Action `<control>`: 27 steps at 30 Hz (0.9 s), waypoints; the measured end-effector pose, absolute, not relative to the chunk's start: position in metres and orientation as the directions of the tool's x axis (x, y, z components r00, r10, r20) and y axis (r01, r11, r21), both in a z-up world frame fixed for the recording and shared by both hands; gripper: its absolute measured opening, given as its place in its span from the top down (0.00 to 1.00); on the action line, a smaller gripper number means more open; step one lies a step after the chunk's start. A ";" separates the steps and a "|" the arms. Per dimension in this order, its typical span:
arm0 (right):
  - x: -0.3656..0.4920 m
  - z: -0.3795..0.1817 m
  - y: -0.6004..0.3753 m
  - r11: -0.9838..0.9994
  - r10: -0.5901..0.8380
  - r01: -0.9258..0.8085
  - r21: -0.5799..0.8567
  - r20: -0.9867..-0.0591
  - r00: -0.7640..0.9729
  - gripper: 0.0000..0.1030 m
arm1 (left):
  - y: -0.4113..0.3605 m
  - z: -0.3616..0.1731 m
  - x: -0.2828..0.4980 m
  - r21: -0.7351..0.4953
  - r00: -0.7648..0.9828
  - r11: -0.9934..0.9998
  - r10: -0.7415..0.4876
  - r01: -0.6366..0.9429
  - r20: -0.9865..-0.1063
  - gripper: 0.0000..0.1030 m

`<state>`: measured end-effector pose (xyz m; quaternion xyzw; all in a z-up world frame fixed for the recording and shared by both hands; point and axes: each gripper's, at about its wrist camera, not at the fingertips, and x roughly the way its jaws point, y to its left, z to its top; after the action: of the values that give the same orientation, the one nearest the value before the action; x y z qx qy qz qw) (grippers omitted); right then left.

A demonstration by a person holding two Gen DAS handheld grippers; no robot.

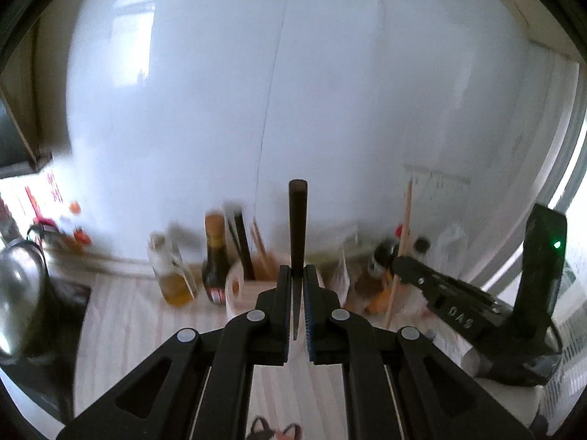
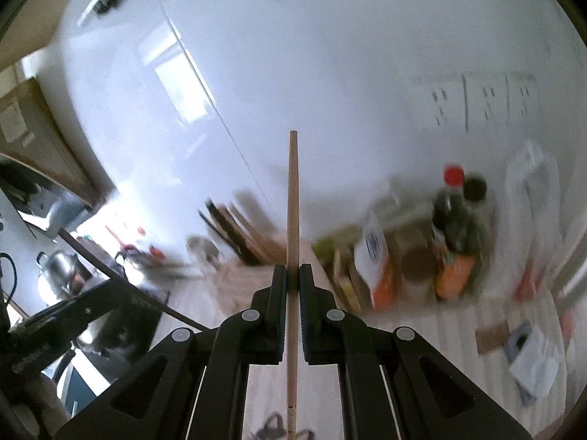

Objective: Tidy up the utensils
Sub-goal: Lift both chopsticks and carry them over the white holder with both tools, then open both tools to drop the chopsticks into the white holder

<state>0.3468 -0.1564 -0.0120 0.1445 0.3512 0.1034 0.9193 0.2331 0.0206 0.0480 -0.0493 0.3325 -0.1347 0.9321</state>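
Left gripper [image 1: 297, 269] clamped on dark chopstick [image 1: 296, 227], fingers [image 1: 283, 293] pressed to both sides, thick end pointing up and away, thin tip ending back between the finger bases. Right gripper [image 2: 292, 269] clamped on light wooden chopstick [image 2: 292, 198], fingers [image 2: 279, 293] tight against it, stick running straight through the grip, long end up, rest trailing down toward the camera. Landmark: utensil holder [image 1: 253, 286], pale, on the tabletop [image 1: 139, 330] against the white wall [image 1: 293, 91], dark and light sticks [image 1: 244, 245] standing in it. Dark chopstick in front of and above holder, just right of it in left view. Light chopstick held above and right of holder in right view; same stick and right gripper visible well right of holder in left view. Left of holder: dark sauce bottle [image 1: 214, 256] touching or nearly so, then clear oil bottle [image 1: 172, 271]; further left, steel kettle [image 1: 18, 286]. Right of holder: blurred cluster of packets and bottles [image 2: 433, 256], one with red cap [image 2: 454, 175]. Background motion-blurred, labels unreadable.
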 end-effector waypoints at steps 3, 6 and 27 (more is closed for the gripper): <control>0.363 0.007 -0.155 0.934 0.299 -0.107 0.341 -0.581 0.757 0.94 | 0.018 0.069 0.246 -0.166 0.772 0.962 -0.274 0.218 -0.574 0.96; 0.384 0.019 -0.153 0.935 0.296 -0.115 0.336 -0.556 0.776 0.94 | 0.014 0.077 0.260 -0.152 0.784 0.964 -0.265 0.217 -0.562 0.96; 0.493 -0.033 -0.108 0.952 0.275 -0.176 0.250 -0.450 0.850 0.94 | 0.017 0.016 0.351 -0.101 0.702 0.984 -0.176 0.147 -0.690 0.96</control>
<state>0.4930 -0.1079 -0.0330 0.1001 0.2474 0.1179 0.9565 0.3514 0.0170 0.0156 -0.0190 0.3759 -0.0876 0.9223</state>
